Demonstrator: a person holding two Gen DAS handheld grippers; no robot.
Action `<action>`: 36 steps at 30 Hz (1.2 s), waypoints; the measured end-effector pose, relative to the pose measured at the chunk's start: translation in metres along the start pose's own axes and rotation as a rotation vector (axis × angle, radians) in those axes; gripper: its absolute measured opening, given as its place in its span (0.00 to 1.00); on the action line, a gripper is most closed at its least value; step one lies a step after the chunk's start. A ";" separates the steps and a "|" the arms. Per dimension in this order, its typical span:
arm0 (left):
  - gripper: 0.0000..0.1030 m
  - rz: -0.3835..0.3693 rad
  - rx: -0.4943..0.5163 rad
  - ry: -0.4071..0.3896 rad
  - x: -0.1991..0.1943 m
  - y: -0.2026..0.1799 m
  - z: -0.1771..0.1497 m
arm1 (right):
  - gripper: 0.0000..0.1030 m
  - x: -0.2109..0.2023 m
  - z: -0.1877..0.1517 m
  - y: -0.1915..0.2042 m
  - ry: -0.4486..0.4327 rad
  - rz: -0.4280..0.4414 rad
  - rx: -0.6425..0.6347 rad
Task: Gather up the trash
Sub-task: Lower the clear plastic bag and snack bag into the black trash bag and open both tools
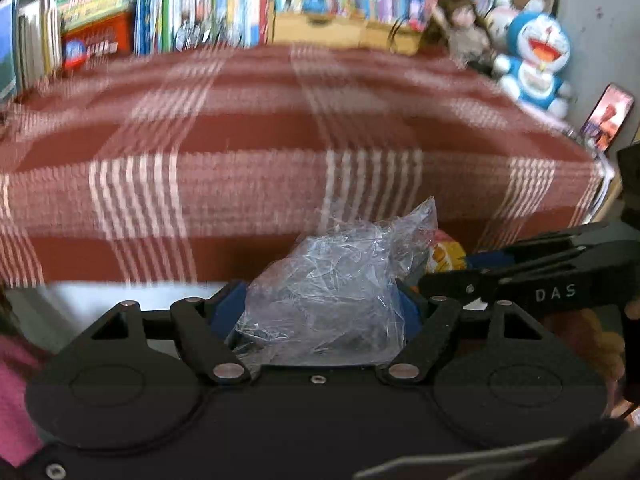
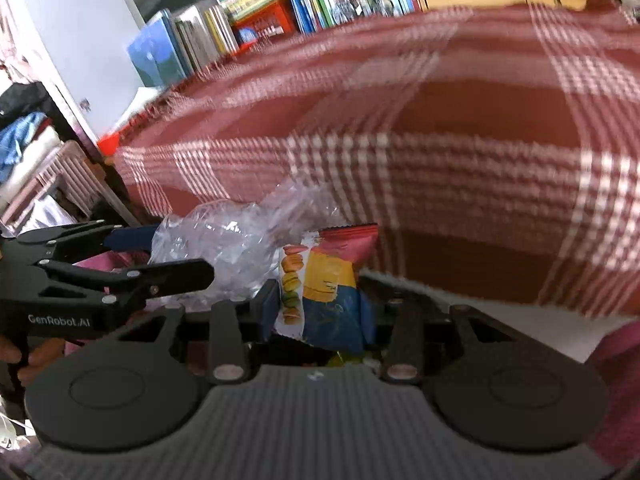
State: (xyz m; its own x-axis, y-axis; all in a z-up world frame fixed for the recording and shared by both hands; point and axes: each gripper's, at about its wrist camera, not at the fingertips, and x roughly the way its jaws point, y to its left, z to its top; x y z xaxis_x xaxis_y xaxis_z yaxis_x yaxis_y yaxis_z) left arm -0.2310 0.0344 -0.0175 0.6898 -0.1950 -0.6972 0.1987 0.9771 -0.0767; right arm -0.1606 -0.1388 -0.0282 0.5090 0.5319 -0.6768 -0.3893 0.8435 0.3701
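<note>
A crumpled clear plastic bag [image 1: 332, 292] is pinched between the blue pads of the left hand-held gripper [image 1: 326, 304], and a colourful snack wrapper [image 2: 326, 292] is clamped in the right hand-held gripper [image 2: 320, 304]; both pieces are held in the air just in front of the near edge of the tabletop. Both are judged very light, soft and slippery, so a hold on a bunched fold or a sealed edge is advised over a single loose layer. The tabletop is covered by a red plaid cloth [image 1: 280, 152]. Behind it, rows of books [image 1: 208, 4] and a blue plush toy [image 1: 536, 60] are seen.
</note>
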 end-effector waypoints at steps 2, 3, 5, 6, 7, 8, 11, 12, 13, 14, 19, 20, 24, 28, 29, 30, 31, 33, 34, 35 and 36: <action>0.72 0.024 -0.015 0.044 0.013 0.001 -0.006 | 0.46 0.008 -0.007 -0.003 0.024 -0.012 0.010; 0.72 0.034 -0.017 0.067 0.020 0.001 -0.009 | 0.46 0.012 -0.011 -0.006 0.036 -0.020 0.022; 0.72 0.052 -0.027 0.108 0.037 0.002 -0.015 | 0.46 0.020 -0.019 -0.010 0.049 -0.038 0.035; 0.72 0.062 -0.033 0.128 0.046 0.002 -0.019 | 0.46 0.024 -0.022 -0.012 0.053 -0.051 0.038; 0.72 0.074 -0.036 0.144 0.056 0.003 -0.022 | 0.46 0.029 -0.026 -0.014 0.057 -0.063 0.041; 0.72 0.087 -0.039 0.158 0.064 0.003 -0.025 | 0.46 0.034 -0.028 -0.017 0.064 -0.076 0.044; 0.73 0.118 -0.042 0.224 0.088 0.002 -0.033 | 0.46 0.049 -0.039 -0.022 0.091 -0.102 0.067; 0.73 0.124 -0.046 0.239 0.094 0.002 -0.035 | 0.47 0.053 -0.042 -0.024 0.098 -0.107 0.072; 0.73 0.128 -0.049 0.250 0.099 0.002 -0.036 | 0.47 0.056 -0.044 -0.025 0.107 -0.112 0.073; 0.73 0.133 -0.050 0.260 0.103 0.003 -0.037 | 0.47 0.060 -0.046 -0.026 0.113 -0.113 0.075; 0.73 0.158 -0.067 0.307 0.118 0.007 -0.044 | 0.48 0.074 -0.051 -0.032 0.143 -0.114 0.096; 0.73 0.156 -0.076 0.315 0.120 0.008 -0.044 | 0.48 0.077 -0.051 -0.033 0.149 -0.117 0.102; 0.73 0.151 -0.104 0.338 0.127 0.013 -0.044 | 0.49 0.087 -0.049 -0.032 0.164 -0.124 0.106; 0.75 0.151 -0.109 0.353 0.131 0.015 -0.042 | 0.51 0.089 -0.048 -0.031 0.171 -0.124 0.099; 0.75 0.150 -0.110 0.357 0.131 0.014 -0.042 | 0.52 0.090 -0.048 -0.031 0.173 -0.124 0.099; 0.76 0.148 -0.110 0.361 0.133 0.015 -0.043 | 0.54 0.090 -0.048 -0.031 0.174 -0.125 0.097; 0.77 0.147 -0.111 0.365 0.136 0.017 -0.046 | 0.57 0.091 -0.047 -0.030 0.175 -0.129 0.095; 0.77 0.149 -0.111 0.373 0.140 0.015 -0.045 | 0.64 0.092 -0.047 -0.030 0.175 -0.136 0.091; 0.78 0.152 -0.110 0.377 0.142 0.016 -0.046 | 0.67 0.093 -0.047 -0.029 0.175 -0.139 0.090; 0.78 0.156 -0.108 0.381 0.144 0.016 -0.047 | 0.69 0.095 -0.047 -0.028 0.175 -0.144 0.089; 0.79 0.162 -0.109 0.385 0.145 0.016 -0.048 | 0.71 0.097 -0.047 -0.026 0.176 -0.149 0.085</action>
State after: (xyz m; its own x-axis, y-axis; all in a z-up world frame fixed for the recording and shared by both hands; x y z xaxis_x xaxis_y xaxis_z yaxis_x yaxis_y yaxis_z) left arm -0.1610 0.0257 -0.1538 0.3919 -0.0127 -0.9199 0.0207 0.9998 -0.0050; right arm -0.1374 -0.1127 -0.1338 0.4114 0.3862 -0.8256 -0.2499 0.9189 0.3053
